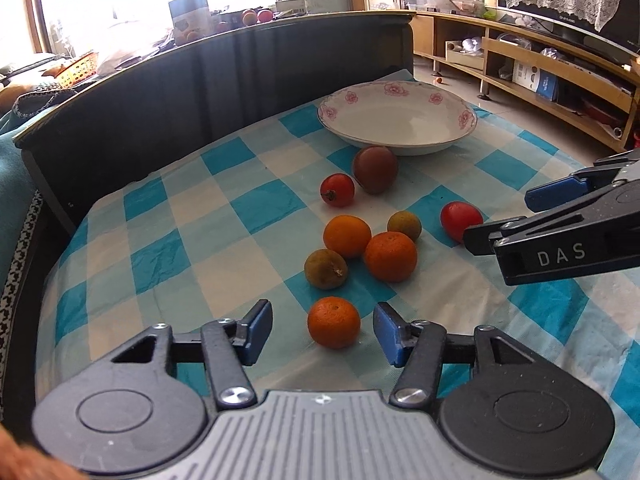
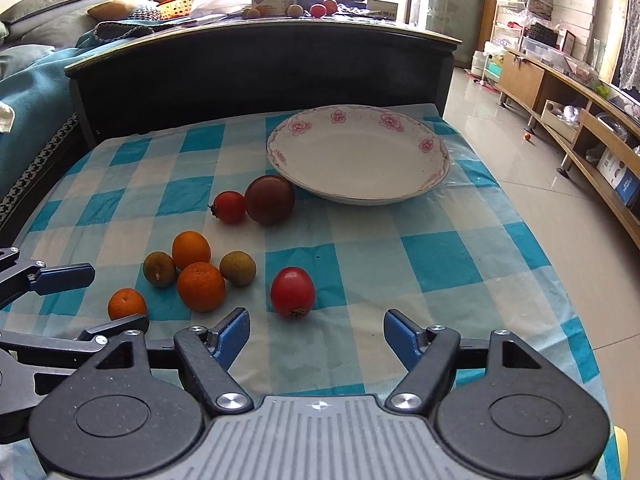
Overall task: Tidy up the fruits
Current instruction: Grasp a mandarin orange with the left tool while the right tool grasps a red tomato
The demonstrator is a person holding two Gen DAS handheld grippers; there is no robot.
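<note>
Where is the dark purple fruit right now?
The dark purple fruit sits on the checked cloth just in front of the flowered plate, beside a small red fruit on its left, in both views.

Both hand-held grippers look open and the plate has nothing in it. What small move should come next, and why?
Probably ease the left hand-held gripper forward and close on the nearest orange. That fruit already sits between its open fingers, apart from the other fruits, and the plate beyond holds nothing yet. The right hand-held gripper is also open, with the red fruit just ahead of it.
</note>
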